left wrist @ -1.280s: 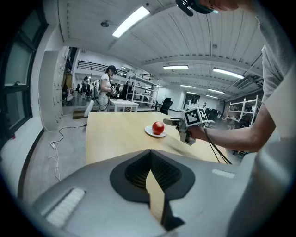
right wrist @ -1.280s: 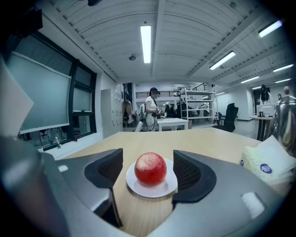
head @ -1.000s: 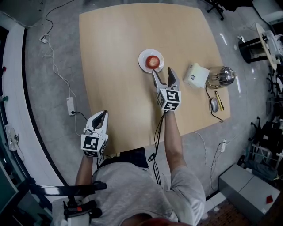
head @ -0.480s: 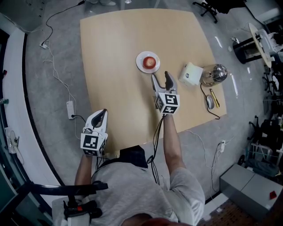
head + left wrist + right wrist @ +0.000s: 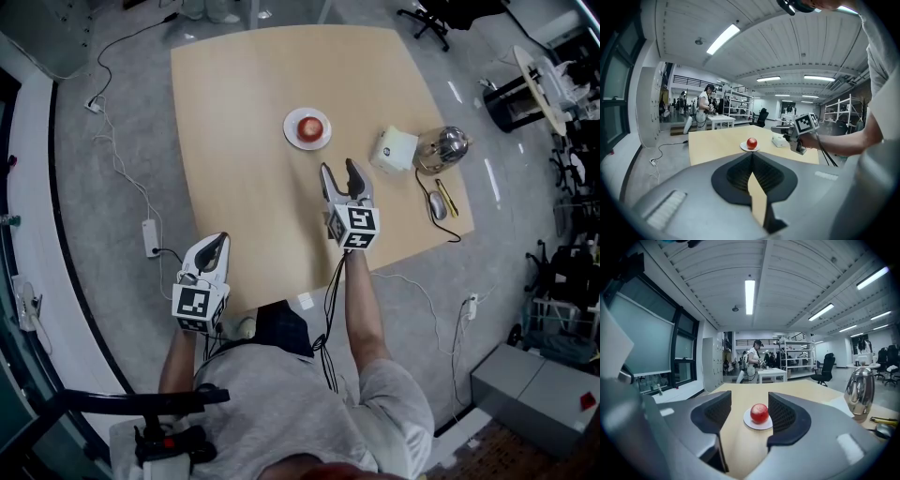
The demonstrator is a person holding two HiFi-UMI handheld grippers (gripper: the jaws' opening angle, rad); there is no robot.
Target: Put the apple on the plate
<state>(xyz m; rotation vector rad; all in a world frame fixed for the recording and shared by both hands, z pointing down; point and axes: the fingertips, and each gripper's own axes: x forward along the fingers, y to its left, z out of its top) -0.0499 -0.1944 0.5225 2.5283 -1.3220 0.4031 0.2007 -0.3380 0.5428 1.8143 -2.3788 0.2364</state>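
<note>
A red apple (image 5: 309,127) sits on a small white plate (image 5: 291,136) in the middle of the wooden table (image 5: 234,112). My right gripper (image 5: 338,172) hovers over the table a short way on the near side of the plate, pointing at it. Its jaws are closing with nothing between them. In the right gripper view the apple (image 5: 759,413) and plate (image 5: 749,422) show beyond the fingertips, apart from them. My left gripper (image 5: 217,242) is shut and empty at the table's near-left edge. From the left gripper view the apple (image 5: 752,143) appears far ahead.
A white box (image 5: 393,150), a steel kettle (image 5: 441,148), a mouse (image 5: 438,206) and a yellow pen (image 5: 448,199) stand at the table's right side. A power strip (image 5: 148,237) and cables lie on the floor at left. People stand far off in the room.
My right gripper has drawn back from the plate toward the person and its jaws have narrowed. The apple has stayed on the plate. The left gripper has barely shifted.
</note>
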